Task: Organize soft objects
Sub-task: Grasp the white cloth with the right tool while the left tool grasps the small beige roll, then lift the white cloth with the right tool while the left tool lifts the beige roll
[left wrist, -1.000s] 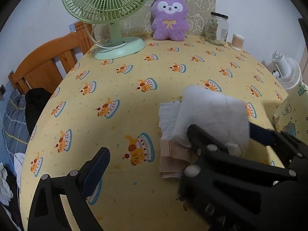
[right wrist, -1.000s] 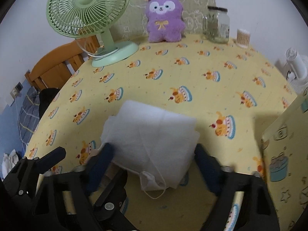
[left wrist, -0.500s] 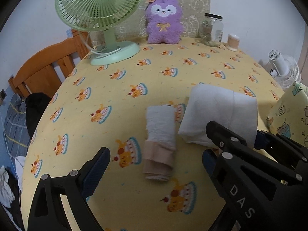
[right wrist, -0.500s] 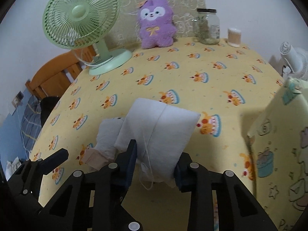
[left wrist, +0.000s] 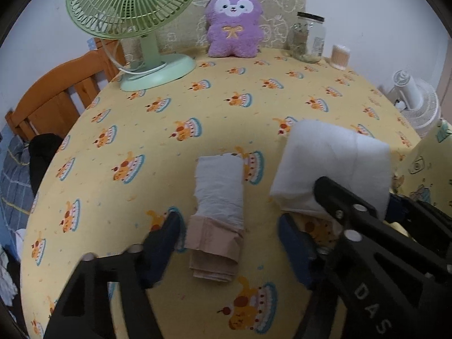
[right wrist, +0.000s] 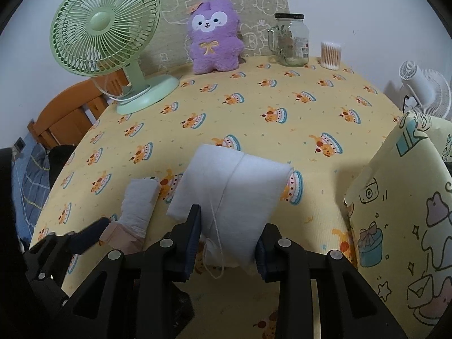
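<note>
My right gripper (right wrist: 227,236) is shut on a white padded bundle (right wrist: 231,186) with a loose string, held just above the yellow tablecloth; the bundle also shows in the left wrist view (left wrist: 333,169). A rolled white and beige cloth (left wrist: 219,214) lies on the table left of it, and shows in the right wrist view (right wrist: 135,214). My left gripper (left wrist: 228,243) is open, its fingers either side of the roll's beige end, empty. A purple plush toy (right wrist: 213,35) sits at the far edge.
A yellow patterned bag (right wrist: 401,220) stands at the right. A green desk fan (right wrist: 113,45), a glass jar (right wrist: 292,39) and a cotton swab tub (right wrist: 330,55) stand at the back. A wooden chair (left wrist: 56,96) is at the left, a white fan (right wrist: 426,93) beyond the right edge.
The right gripper closed on the white bundle and lifted it rightwards off the roll. The left gripper moved forward and now straddles the roll's beige end.
</note>
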A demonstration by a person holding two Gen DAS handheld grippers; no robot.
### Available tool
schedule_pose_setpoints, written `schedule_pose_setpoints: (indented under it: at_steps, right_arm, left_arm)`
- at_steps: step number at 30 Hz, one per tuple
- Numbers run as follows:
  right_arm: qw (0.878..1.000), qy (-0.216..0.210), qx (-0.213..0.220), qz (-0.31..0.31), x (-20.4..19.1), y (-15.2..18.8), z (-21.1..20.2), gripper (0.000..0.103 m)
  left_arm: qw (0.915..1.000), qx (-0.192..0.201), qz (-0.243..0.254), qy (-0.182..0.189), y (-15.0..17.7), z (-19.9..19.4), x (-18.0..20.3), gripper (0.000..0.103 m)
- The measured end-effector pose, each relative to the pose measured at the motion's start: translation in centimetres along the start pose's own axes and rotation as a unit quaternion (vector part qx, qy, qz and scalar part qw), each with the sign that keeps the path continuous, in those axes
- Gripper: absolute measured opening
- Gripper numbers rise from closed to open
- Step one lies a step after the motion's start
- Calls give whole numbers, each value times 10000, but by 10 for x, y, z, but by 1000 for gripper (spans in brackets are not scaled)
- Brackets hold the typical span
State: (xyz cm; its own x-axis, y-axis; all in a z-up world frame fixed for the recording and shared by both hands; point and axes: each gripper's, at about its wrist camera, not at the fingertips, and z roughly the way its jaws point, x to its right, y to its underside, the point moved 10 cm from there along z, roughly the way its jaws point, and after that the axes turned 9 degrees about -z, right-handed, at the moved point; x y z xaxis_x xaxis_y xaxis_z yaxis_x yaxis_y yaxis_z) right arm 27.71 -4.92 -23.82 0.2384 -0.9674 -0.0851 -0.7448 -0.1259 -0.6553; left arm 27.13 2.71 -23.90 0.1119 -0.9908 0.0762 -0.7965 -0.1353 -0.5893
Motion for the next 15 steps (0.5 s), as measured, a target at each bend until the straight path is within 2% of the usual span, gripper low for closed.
schedule_pose_setpoints:
  at_steps: [2, 5, 8, 15]
  right_arm:
    - [10000, -9, -14, 17, 0, 0, 0, 36]
    - [10000, -20, -21, 37, -1, 0, -1, 37]
    - [10000, -1, -15, 11, -1, 1, -3, 37]
    - [9999, 49, -2, -102, -6, 4, -11, 36]
  left_arm:
    - [9999, 8, 19, 110, 0, -1, 4, 42]
    - [9999, -6, -11, 144, 0, -3, 4, 26]
    - [9999, -9, -28, 130, 2, -5, 4, 18]
    - [9998, 34, -136, 131, 9, -13, -2, 16]
